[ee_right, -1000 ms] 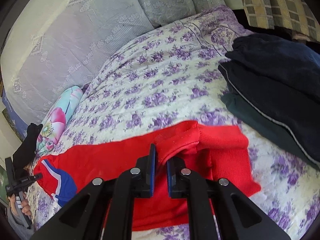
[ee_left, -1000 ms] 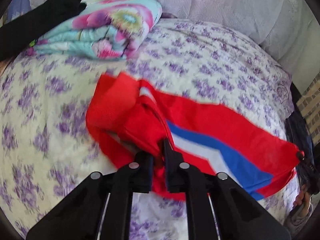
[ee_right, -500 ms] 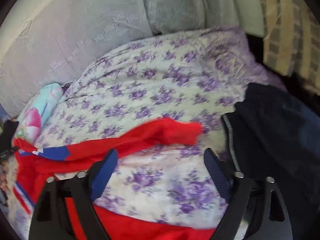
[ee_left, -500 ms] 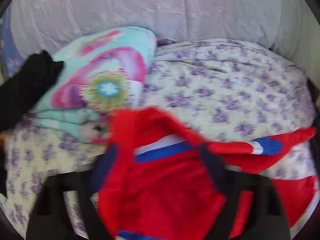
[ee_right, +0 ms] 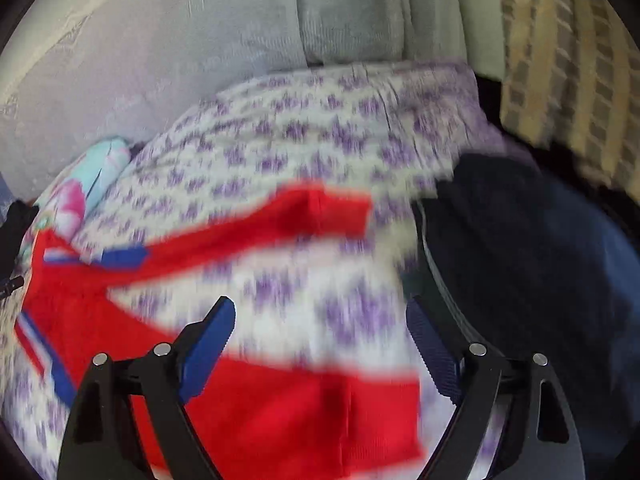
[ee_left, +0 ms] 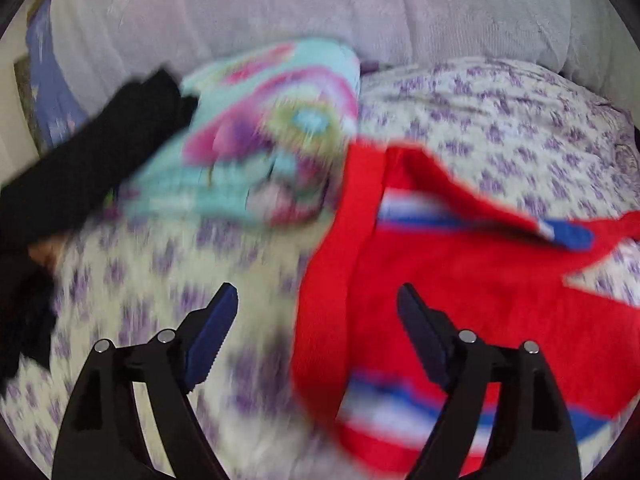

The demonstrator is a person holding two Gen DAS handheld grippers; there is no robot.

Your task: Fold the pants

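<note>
The red pants (ee_left: pixel 460 280) with blue and white stripes lie spread on the purple-flowered bed sheet (ee_left: pixel 500 120). In the right wrist view the pants (ee_right: pixel 280 400) show two legs apart, one leg end near the middle and one under the gripper. My left gripper (ee_left: pixel 316 320) is open and empty, over the waist end of the pants. My right gripper (ee_right: pixel 320 332) is open and empty, above the sheet between the two legs. Both views are blurred by motion.
A folded flowered blanket (ee_left: pixel 260 140) and a black garment (ee_left: pixel 92 152) lie at the left. A stack of dark folded clothes (ee_right: pixel 540 260) lies at the right. A pale headboard cover (ee_left: pixel 300 8) stands behind the bed.
Both grippers were shut on the red pants one second ago; both have let go and opened wide. The pants now lie on the bed, and both cameras have swung.
</note>
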